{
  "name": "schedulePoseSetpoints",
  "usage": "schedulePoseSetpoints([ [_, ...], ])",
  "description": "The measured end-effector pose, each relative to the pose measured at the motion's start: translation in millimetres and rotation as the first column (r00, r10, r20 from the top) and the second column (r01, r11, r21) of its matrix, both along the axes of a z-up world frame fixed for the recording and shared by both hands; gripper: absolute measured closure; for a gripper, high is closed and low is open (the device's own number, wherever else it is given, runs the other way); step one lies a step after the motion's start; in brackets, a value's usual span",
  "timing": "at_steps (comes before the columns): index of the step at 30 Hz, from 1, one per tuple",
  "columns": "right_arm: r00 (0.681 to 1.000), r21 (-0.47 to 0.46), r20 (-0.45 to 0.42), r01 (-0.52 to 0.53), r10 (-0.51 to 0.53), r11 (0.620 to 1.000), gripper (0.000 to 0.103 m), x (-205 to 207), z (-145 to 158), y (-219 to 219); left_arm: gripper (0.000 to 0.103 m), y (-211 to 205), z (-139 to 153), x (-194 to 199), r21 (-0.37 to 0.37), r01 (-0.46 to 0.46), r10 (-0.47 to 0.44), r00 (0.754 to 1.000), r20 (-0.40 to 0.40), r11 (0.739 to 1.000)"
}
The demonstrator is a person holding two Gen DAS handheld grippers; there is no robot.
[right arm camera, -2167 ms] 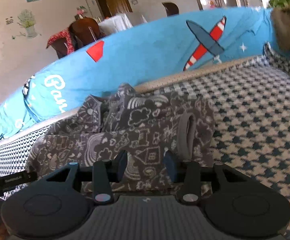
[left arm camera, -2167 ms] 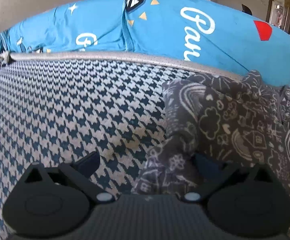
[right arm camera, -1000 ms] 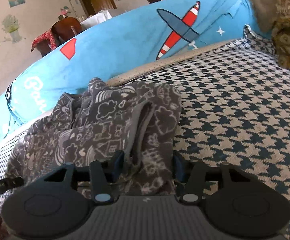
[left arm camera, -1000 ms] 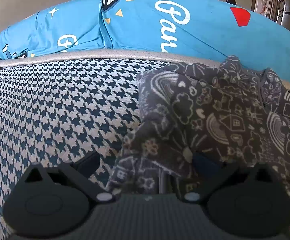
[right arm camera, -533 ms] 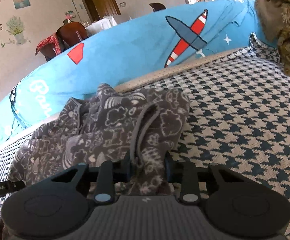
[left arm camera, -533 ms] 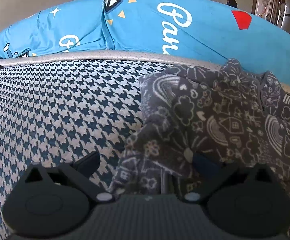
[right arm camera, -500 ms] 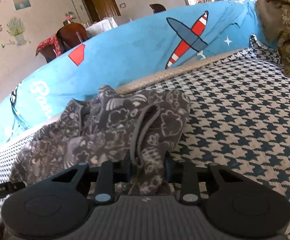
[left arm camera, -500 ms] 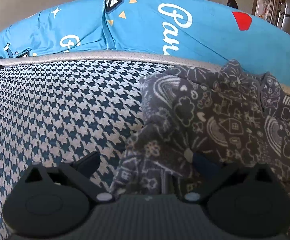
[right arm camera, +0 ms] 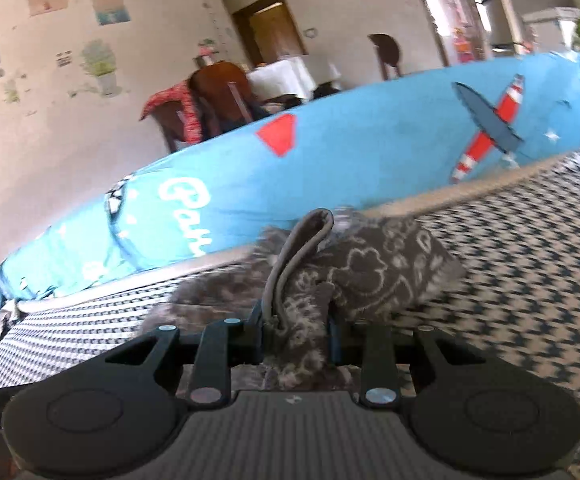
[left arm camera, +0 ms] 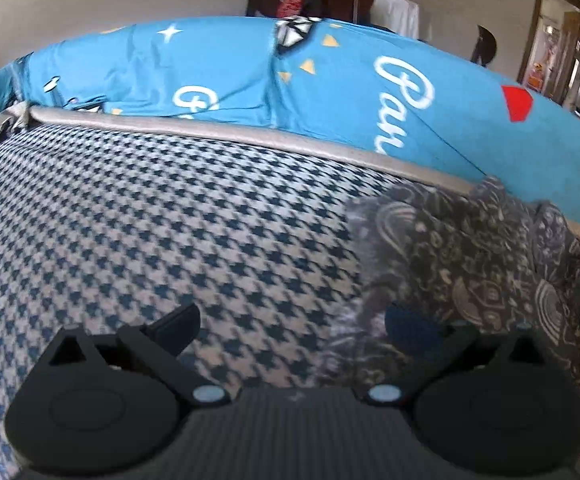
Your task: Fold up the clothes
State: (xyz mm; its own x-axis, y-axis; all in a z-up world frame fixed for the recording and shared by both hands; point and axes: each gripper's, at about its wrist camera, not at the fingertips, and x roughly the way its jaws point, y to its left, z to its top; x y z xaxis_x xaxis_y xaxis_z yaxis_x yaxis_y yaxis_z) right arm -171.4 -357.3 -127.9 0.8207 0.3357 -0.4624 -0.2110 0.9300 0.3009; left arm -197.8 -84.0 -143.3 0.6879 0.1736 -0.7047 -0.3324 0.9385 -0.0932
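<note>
Garment (right arm camera: 373, 276) bunched on houndstooth cover (left arm camera: 150, 220), now lifted at 12 o'clock by right gripper (right arm camera: 293, 332) clamped on its hem | left gripper (left arm camera: 290, 324) spread wide, cloth released, garment at 3 o'clock | blue cushion (left arm camera: 250, 76) behind

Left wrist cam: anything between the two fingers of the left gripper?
Mostly bare houndstooth cover shows in the left gripper's open gap in the left wrist view; the grey patterned garment reaches in only at its right finger.

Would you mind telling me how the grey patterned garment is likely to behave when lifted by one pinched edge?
Probably floppy: the grey patterned garment bunches and folds around the right gripper. It looks soft and light, so the unheld part near the left gripper would likely sag and drag over the houndstooth cover.
</note>
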Motion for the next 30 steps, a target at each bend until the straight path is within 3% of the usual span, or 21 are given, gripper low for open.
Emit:
schedulePoseSetpoints([
  [8, 0.984, -0.101, 0.072, -0.155, 0.163, 0.983, 0.074, 2.9, 4.2, 85.4, 0.0, 33.8, 8.9, -12.2, -0.027, -0.079, 0.079, 0.997, 0.021, 0.997],
  [14, 0.965, -0.191, 0.014, -0.253, 0.261, 0.948, 0.073, 14.0, -23.6, 146.8, 0.0, 56.1, 13.3, -16.5, -0.039, -0.141, 0.142, 0.989, 0.031, 0.989],
  [17, 0.959, -0.205, 0.004, -0.278, 0.285, 0.938, 0.069, 15.0, -34.9, 154.5, 0.0, 65.4, 13.3, -18.4, -0.055, -0.163, 0.165, 0.986, 0.031, 0.985],
  [22, 0.946, -0.229, -0.014, -0.319, 0.325, 0.92, 0.047, 16.8, -53.7, 167.4, 0.0, 69.7, 11.3, -16.4, -0.067, -0.163, 0.165, 0.986, 0.021, 0.984],
  [30, 0.943, -0.177, 0.022, -0.323, 0.332, 0.93, 0.047, 1.7, -32.4, 146.2, 0.0, 65.4, 11.9, -14.4, -0.068, -0.155, 0.156, 0.987, 0.022, 0.986],
])
